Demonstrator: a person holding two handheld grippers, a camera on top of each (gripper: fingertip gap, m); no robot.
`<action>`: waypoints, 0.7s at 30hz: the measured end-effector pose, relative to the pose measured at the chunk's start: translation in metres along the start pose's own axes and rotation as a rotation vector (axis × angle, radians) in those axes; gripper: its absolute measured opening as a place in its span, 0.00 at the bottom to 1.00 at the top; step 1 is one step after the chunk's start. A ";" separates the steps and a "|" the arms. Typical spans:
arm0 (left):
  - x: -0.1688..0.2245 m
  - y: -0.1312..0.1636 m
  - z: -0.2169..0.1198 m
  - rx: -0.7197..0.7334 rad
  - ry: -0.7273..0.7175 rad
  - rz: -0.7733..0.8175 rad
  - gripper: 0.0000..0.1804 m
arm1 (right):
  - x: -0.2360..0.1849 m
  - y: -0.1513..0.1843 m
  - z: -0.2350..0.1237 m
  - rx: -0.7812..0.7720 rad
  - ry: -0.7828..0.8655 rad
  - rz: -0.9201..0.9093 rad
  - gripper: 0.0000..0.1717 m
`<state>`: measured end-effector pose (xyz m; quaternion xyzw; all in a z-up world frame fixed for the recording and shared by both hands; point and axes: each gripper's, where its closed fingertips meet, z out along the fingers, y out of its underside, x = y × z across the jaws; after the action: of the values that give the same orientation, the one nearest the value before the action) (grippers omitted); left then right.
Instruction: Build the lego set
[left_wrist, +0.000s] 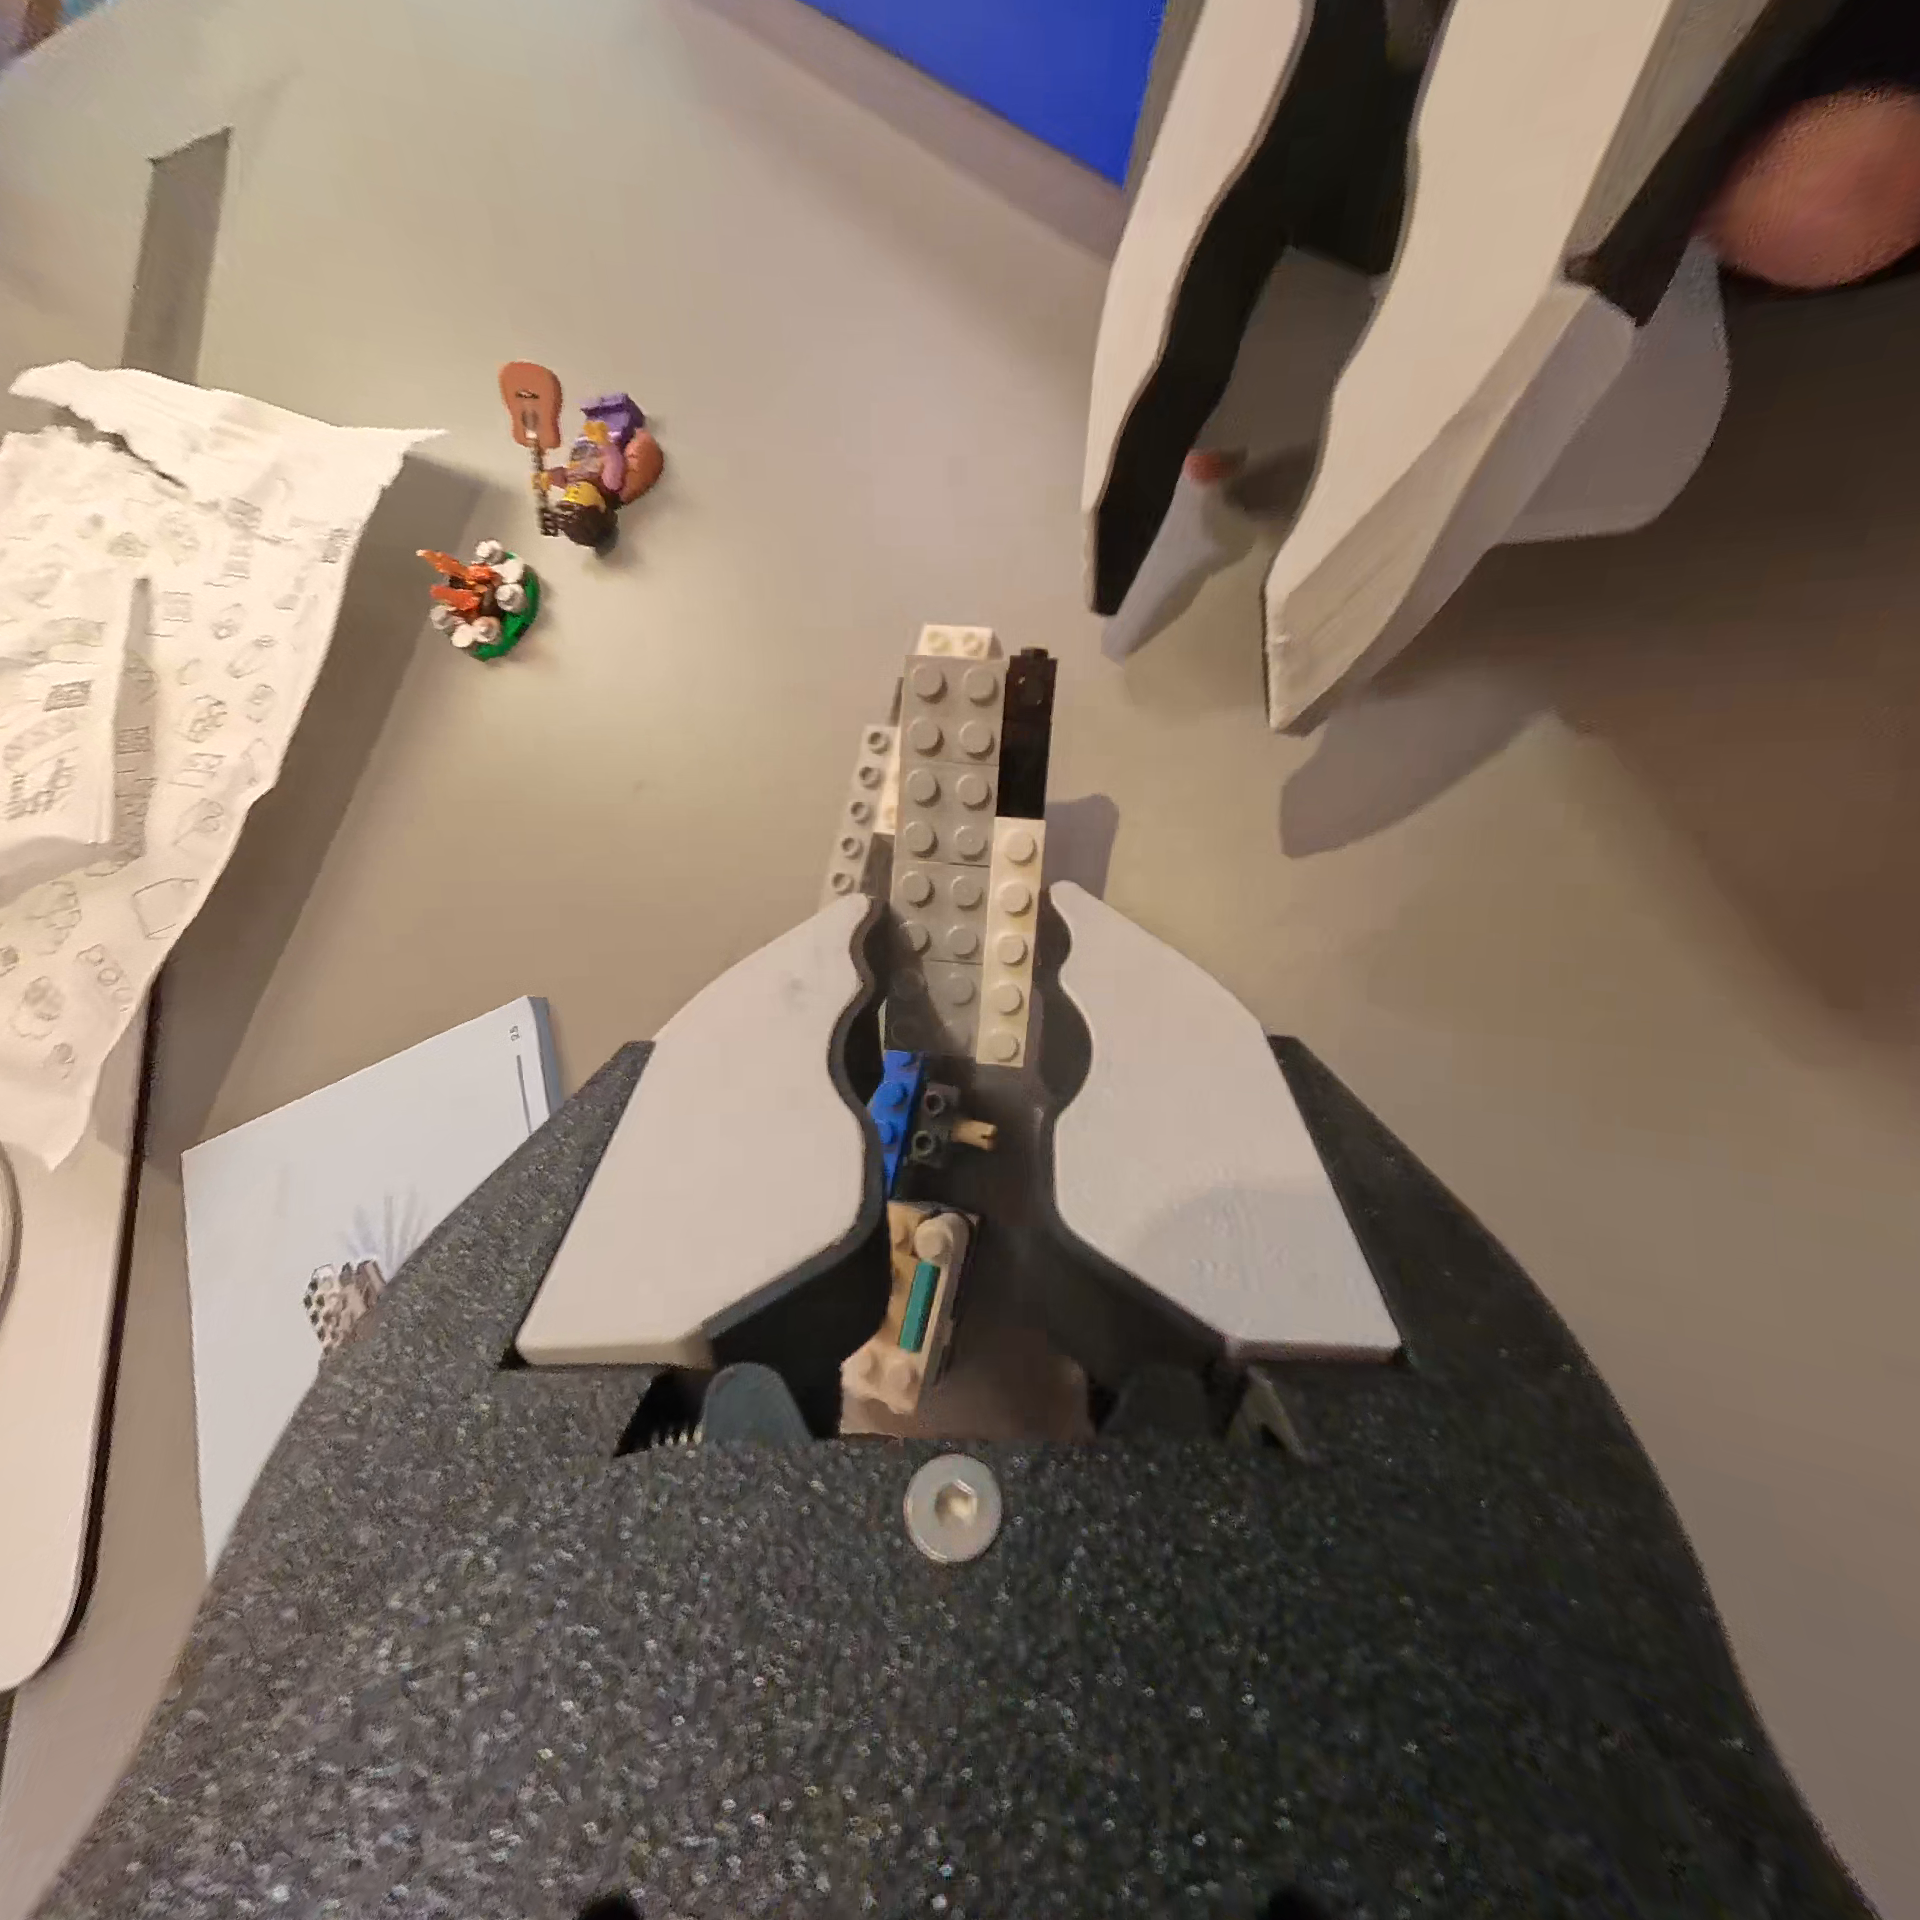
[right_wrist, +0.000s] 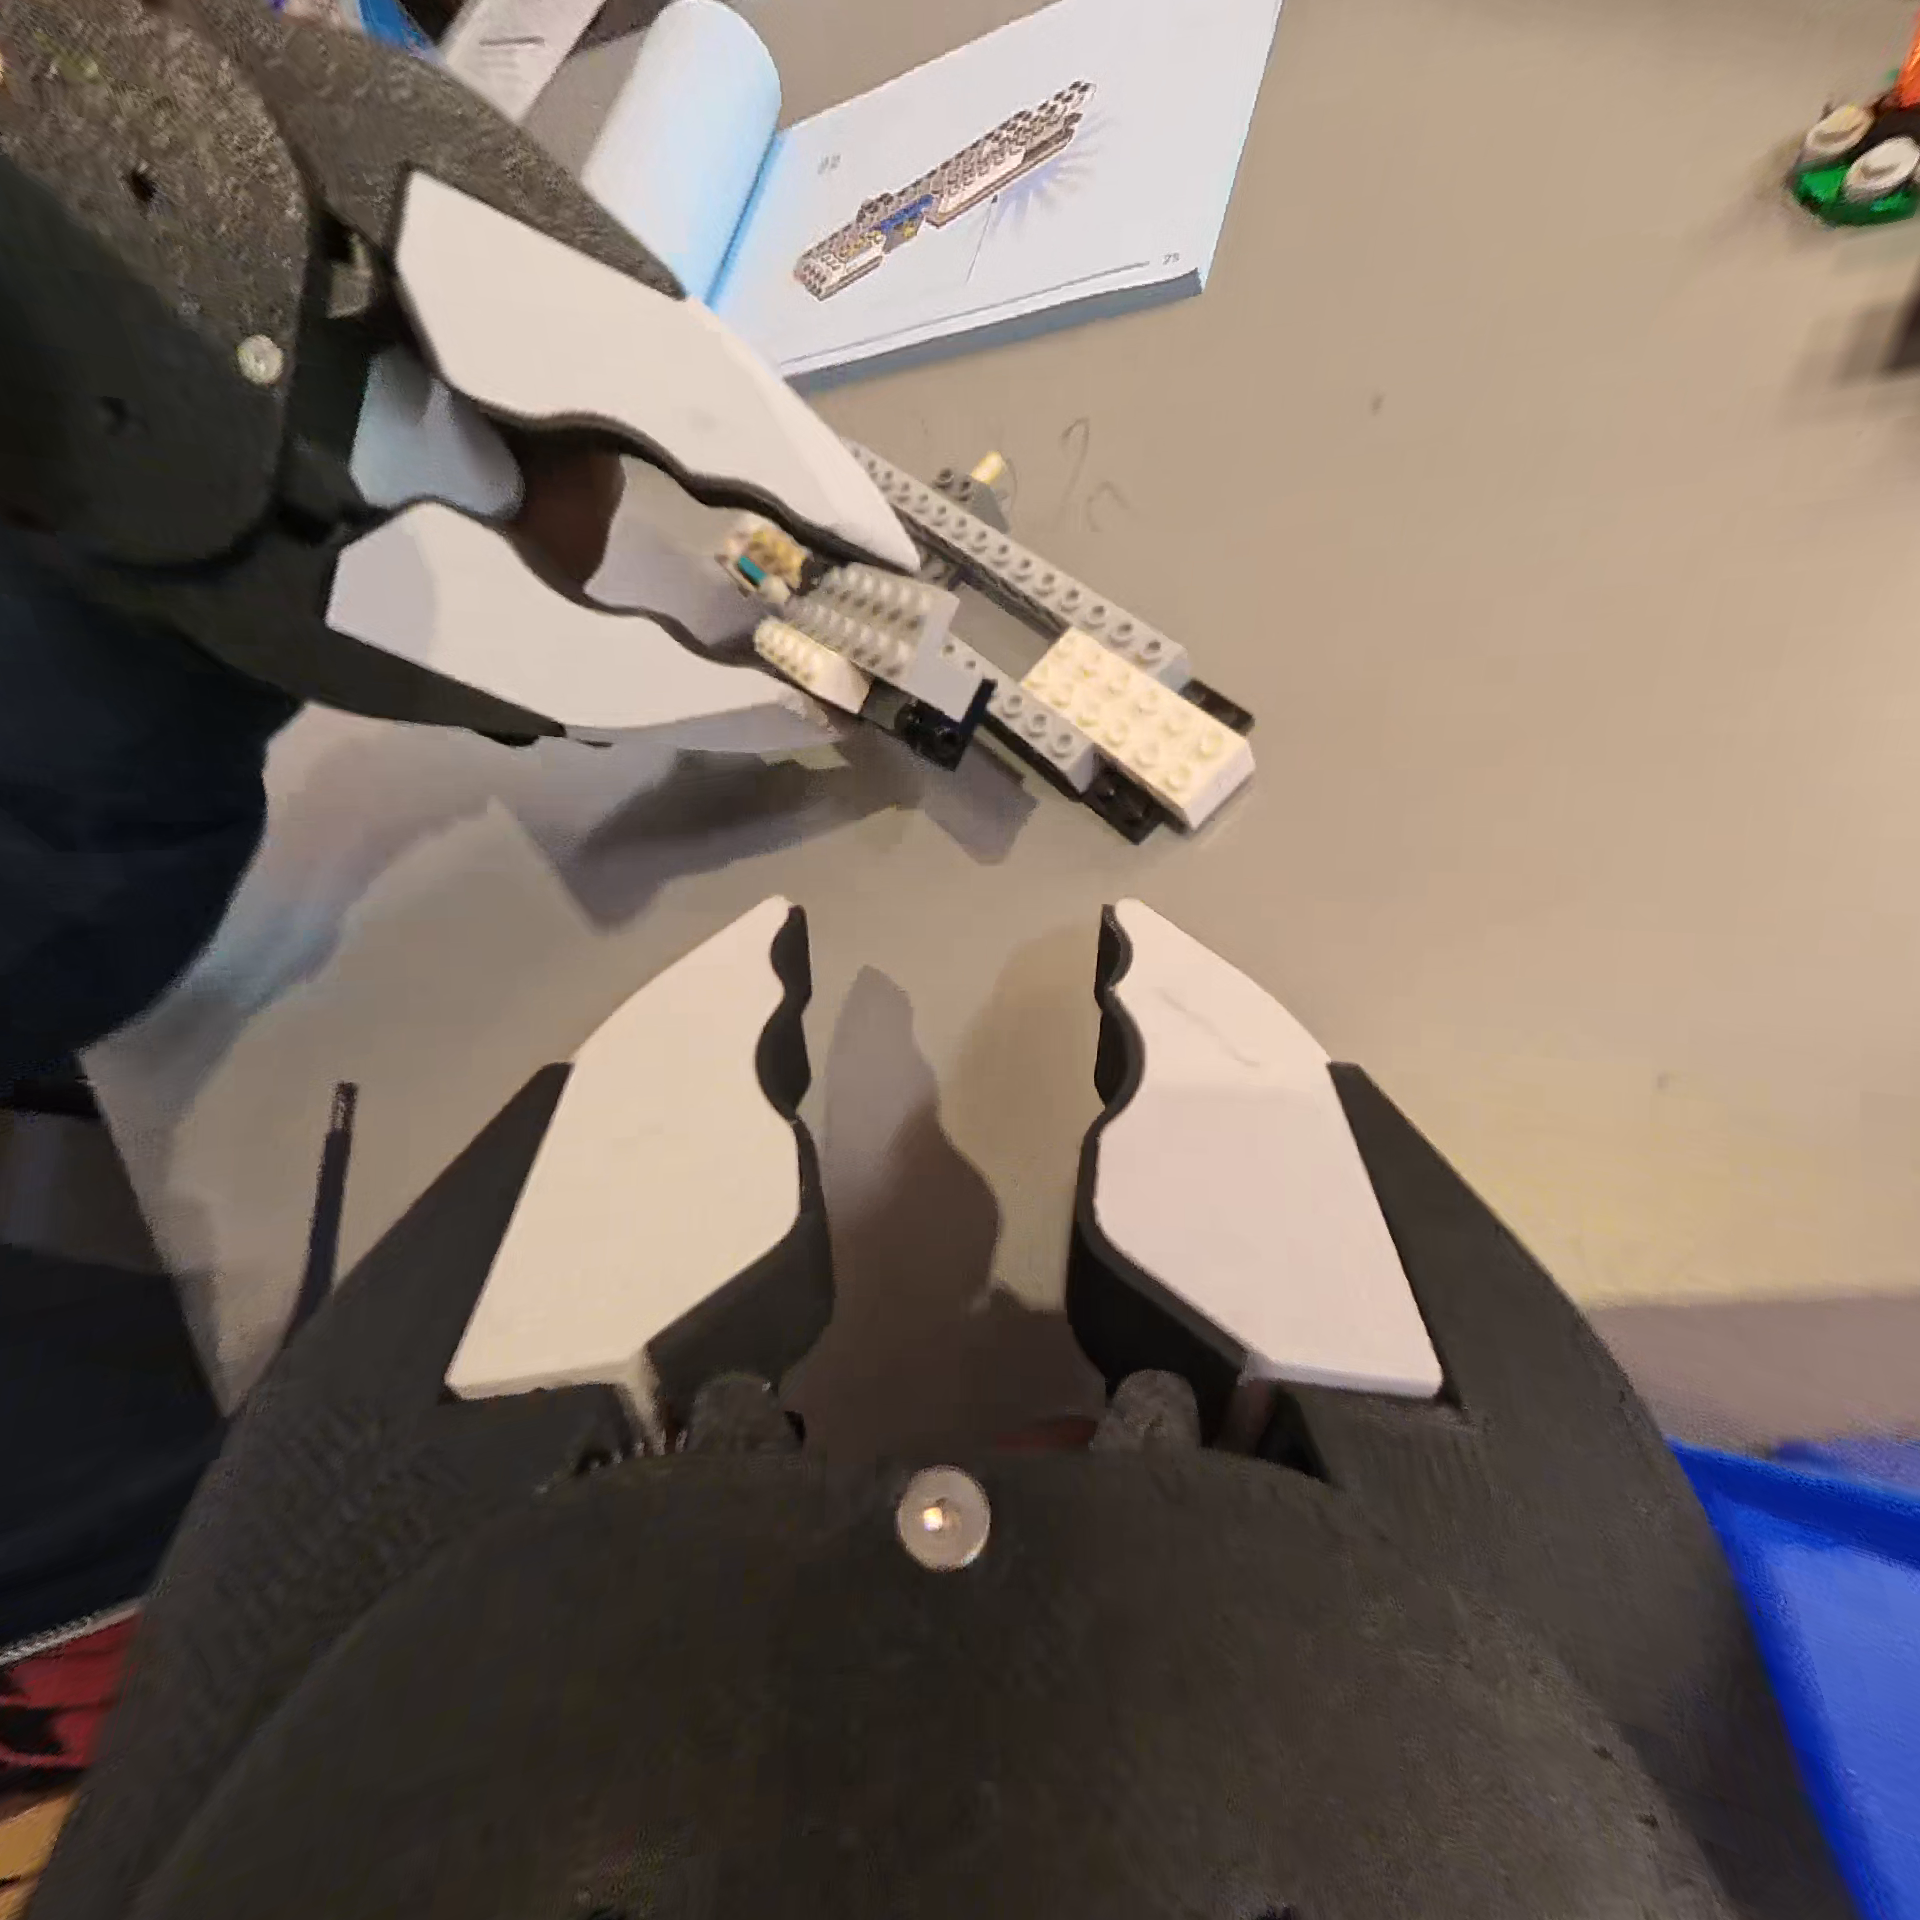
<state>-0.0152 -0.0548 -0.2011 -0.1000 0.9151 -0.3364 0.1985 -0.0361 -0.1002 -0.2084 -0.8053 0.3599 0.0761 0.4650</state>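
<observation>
A long brick model (left_wrist: 945, 790) of grey, white and black plates lies on the grey table (left_wrist: 1455, 1039). My left gripper (left_wrist: 961, 914) is shut on the near end of the model, one pad against the grey plates and the other against the white strip. The right wrist view shows this too: the left gripper (right_wrist: 868, 644) clamps the model (right_wrist: 1122, 696) from the left. My right gripper (right_wrist: 951, 925) is open and empty, hovering over bare table just short of the model. In the left wrist view it (left_wrist: 1195, 644) hangs at the upper right, beyond the model's far end.
An open instruction booklet (right_wrist: 987, 208) lies behind the model, also in the left wrist view (left_wrist: 343, 1174). A torn printed paper bag (left_wrist: 135, 623), a minifigure with a guitar (left_wrist: 582, 457) and a small green-based build (left_wrist: 483, 603) lie at the left. A blue surface (right_wrist: 1818, 1610) is at the table edge. The grippers' ends are close to 6 cm from one another.
</observation>
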 end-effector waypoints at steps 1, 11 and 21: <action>-0.001 -0.001 -0.002 0.005 -0.014 -0.009 0.14 | 0.001 -0.001 0.002 -0.002 -0.003 0.026 0.32; 0.003 0.010 0.008 -0.118 0.099 0.096 0.15 | -0.003 -0.001 0.006 -0.004 0.003 -0.033 0.32; 0.004 0.019 0.018 -0.268 0.214 0.067 0.18 | -0.005 0.000 0.006 -0.001 -0.016 -0.025 0.30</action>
<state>-0.0117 -0.0527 -0.2273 -0.0585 0.9704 -0.2135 0.0960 -0.0382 -0.0928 -0.2100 -0.8092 0.3463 0.0767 0.4684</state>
